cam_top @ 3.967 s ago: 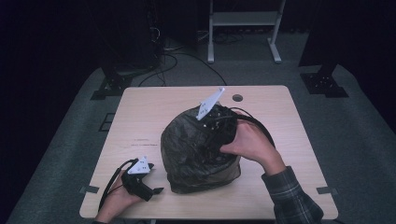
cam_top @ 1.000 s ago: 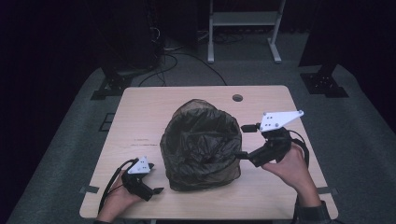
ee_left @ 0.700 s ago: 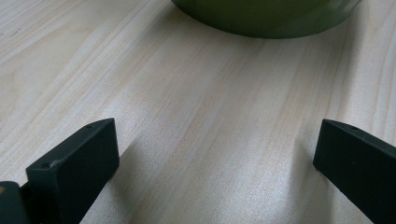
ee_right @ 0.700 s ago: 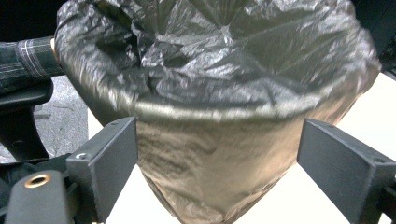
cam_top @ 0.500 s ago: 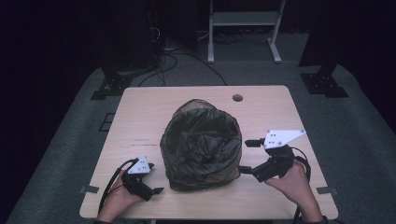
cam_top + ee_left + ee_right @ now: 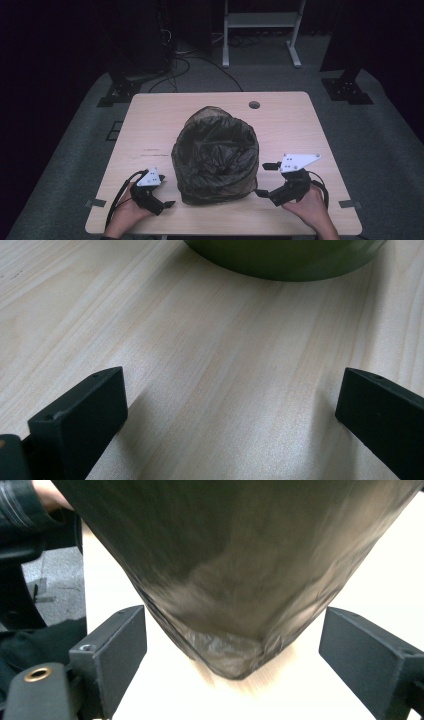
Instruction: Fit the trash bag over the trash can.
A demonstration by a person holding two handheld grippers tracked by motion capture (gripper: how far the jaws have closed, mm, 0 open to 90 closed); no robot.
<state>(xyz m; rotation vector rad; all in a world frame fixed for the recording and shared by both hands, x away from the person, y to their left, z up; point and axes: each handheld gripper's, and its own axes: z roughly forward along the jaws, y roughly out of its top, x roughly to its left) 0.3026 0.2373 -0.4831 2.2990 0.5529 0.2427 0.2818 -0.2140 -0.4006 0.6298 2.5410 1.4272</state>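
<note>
Both tongs stand released: the left gripper (image 6: pixel 167 204) rests beside the green round bin's base, the right gripper (image 6: pixel 261 179) faces the dark crinkled plastic bag (image 6: pixel 216 155) draped over it. Close squarely on loose film, not the bin wall.

No text, label, brand, number or sign can be read anywhere in these views. A few faint dark marks lie on the wooden table (image 6: pixel 150 148), left of the bin, too small to make out as writing.
</note>
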